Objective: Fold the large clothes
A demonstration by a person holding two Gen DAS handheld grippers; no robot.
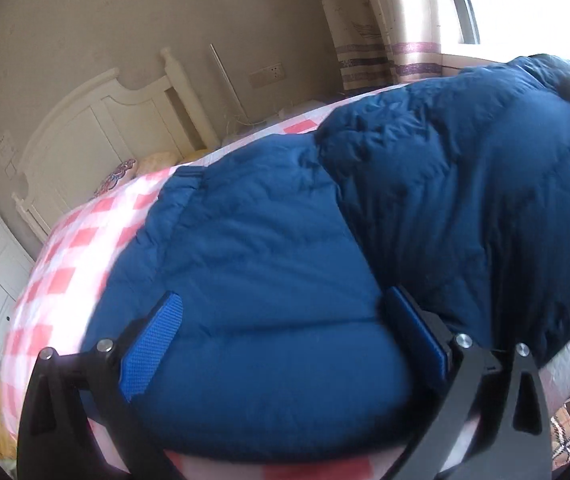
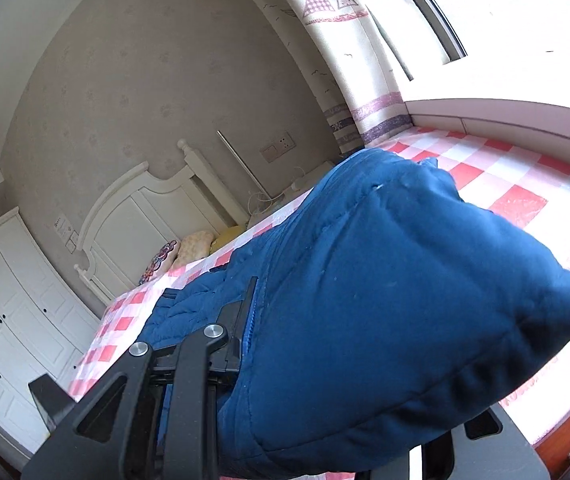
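1. Left claw [image 1: 285,336] spread wide, blue pads at 8 and 4 o'clock around a puffy fold of the blue jacket [image 1: 365,208], not clamped.
2. Right claw [image 2: 325,360] clenched on the jacket [image 2: 385,300], bulk bulging toward 3 o'clock.
3. Jacket lying on the bed [image 1: 61,272] with its red-checked sheet.
4. Beyond: white headboard [image 2: 133,216] at 10 o'clock, curtain [image 2: 325,20] at 12.

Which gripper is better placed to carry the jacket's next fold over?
Probably right: the right gripper has a thick bunch of blue puffer jacket raised off the checked bedspread. The left gripper only straddles a flat-lying section.
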